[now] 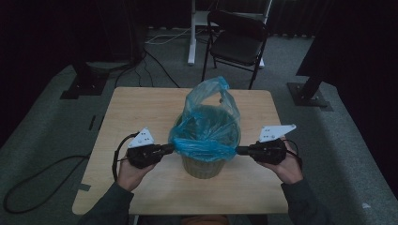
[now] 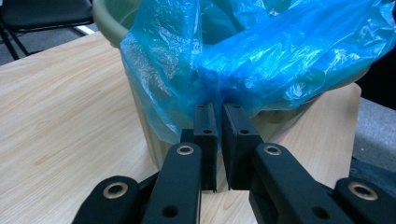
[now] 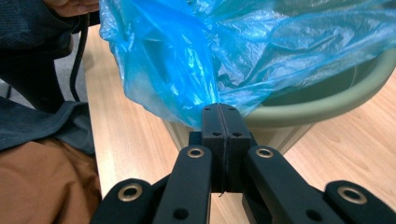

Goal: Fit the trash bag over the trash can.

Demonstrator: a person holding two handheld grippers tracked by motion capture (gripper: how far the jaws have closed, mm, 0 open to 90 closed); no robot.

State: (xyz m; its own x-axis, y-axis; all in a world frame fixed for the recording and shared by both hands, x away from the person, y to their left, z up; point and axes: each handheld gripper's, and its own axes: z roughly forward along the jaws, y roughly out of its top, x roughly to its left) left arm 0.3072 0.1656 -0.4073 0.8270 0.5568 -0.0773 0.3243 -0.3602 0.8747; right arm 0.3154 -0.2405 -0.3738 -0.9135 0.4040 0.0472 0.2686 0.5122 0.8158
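Observation:
A pale green bin (image 1: 202, 165) stands on the wooden table (image 1: 141, 108), lined with a blue plastic bag (image 1: 206, 126). My left gripper (image 1: 172, 148) is at the bin's left side, shut on the bag's edge. My right gripper (image 1: 238, 150) is at the bin's right side, also shut on the bag. In the left gripper view the jaws pinch the bag (image 2: 233, 60) just outside the bin's rim (image 2: 109, 28). In the right gripper view the jaws are pressed together on the bag (image 3: 187, 60) over the bin's rim (image 3: 322, 105). The bag's far part rises above the bin.
A black folding chair (image 1: 237, 42) stands beyond the table's far edge, next to a white stand leg (image 1: 192, 37). Cables (image 1: 155, 65) run over the grey carpet. Dark stands sit at the left and right. The person's lap (image 3: 42, 186) is close to the table's near edge.

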